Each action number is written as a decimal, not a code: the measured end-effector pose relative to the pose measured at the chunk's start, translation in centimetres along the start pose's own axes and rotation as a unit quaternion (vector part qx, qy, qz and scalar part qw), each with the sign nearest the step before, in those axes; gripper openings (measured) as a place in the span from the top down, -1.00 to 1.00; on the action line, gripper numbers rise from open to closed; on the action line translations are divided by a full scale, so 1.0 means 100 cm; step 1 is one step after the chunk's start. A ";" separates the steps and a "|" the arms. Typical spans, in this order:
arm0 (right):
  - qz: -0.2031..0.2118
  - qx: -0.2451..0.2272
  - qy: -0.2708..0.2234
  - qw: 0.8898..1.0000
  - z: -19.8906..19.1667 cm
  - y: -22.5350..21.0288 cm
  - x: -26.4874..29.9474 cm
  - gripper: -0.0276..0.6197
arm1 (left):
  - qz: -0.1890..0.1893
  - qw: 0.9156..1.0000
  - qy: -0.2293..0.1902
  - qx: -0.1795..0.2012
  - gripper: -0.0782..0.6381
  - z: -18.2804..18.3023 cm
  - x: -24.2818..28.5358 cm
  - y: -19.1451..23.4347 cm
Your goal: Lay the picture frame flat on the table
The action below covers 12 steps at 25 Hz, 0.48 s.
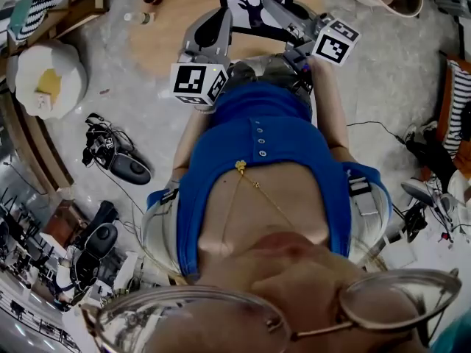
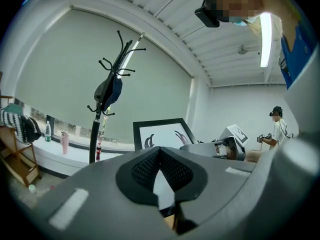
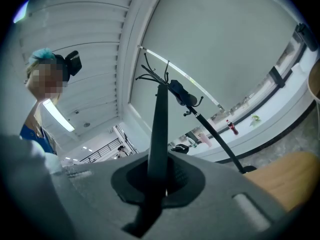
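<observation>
Head view: picture frame [image 1: 246, 2] upright on table [image 1: 165, 39]. Right gripper [image 1: 268, 6] pinches frame's side edge, probably to tip it flat. Left gripper [image 1: 220, 19] tips together, empty, likely steadying.

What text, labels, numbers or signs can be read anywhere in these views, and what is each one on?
None: no text is readable in any view.
Marker cubes: black-and-white square patterns only, no characters.
Picture frame: an antler print, no caption visible.
Bottles on the window sill: labels too small to read.
</observation>
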State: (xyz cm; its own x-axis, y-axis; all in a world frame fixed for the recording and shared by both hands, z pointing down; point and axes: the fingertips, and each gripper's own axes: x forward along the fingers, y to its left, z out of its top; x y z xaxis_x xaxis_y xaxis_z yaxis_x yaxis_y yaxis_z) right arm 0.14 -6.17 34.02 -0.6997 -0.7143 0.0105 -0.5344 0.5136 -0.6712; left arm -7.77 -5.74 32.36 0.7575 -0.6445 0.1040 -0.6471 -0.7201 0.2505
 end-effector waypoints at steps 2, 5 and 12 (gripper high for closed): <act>0.007 0.003 0.004 1.000 0.002 -0.001 0.000 0.90 | 0.011 1.000 -0.004 -0.002 0.78 0.002 0.001 0.000; 0.018 0.007 0.015 1.000 0.003 -0.003 0.001 0.90 | 0.030 0.999 -0.011 -0.010 0.78 0.002 0.003 0.002; 0.032 0.011 0.042 0.999 0.004 -0.017 0.003 0.90 | 0.067 0.997 -0.018 -0.021 0.78 -0.004 0.002 0.000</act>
State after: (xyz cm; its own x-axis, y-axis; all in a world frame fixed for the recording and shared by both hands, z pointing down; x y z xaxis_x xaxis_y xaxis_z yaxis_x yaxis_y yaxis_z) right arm 1.02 -7.44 34.90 -0.7696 -0.6379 0.0291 -0.4783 0.5457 -0.6880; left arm -7.56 -5.71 32.78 0.6600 -0.7440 0.1041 -0.7377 -0.6156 0.2771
